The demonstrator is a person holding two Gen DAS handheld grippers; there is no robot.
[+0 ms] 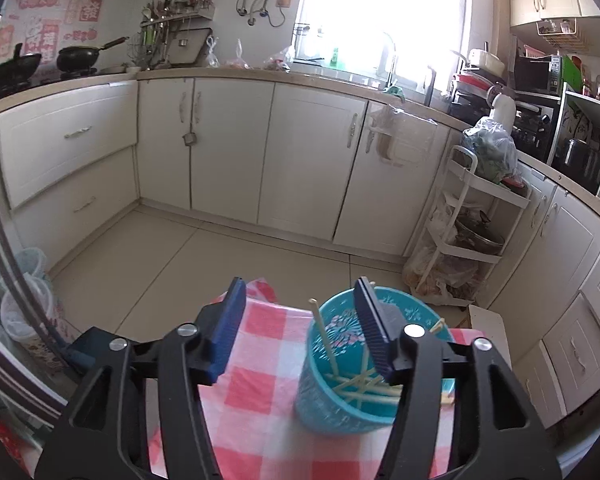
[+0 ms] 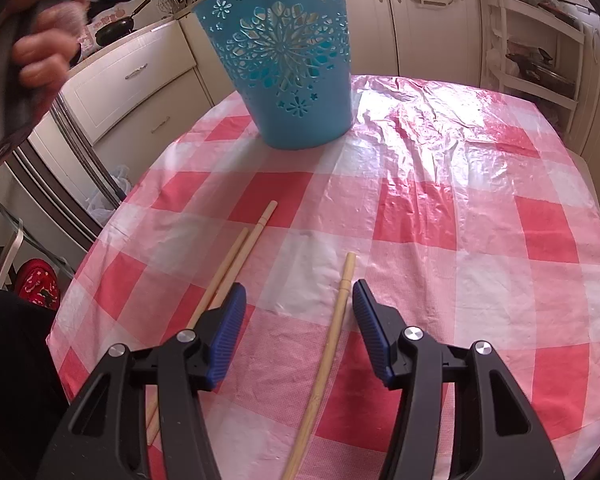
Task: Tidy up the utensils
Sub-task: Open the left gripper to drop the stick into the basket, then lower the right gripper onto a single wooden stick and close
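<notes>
Overhead, the left gripper (image 1: 300,320) hangs with its blue-padded jaws spread and empty above the turquoise perforated plastic bucket (image 1: 340,396), which stands on the red-and-white checked plastic tablecloth (image 1: 260,400) and holds several pale wooden chopsticks (image 1: 360,390). Lower down, the right gripper (image 2: 300,320) also stands spread, one loose bamboo chopstick (image 2: 332,332) lying untouched between its jaws. Two more chopsticks (image 2: 236,256) lie just beside its left jaw.
</notes>
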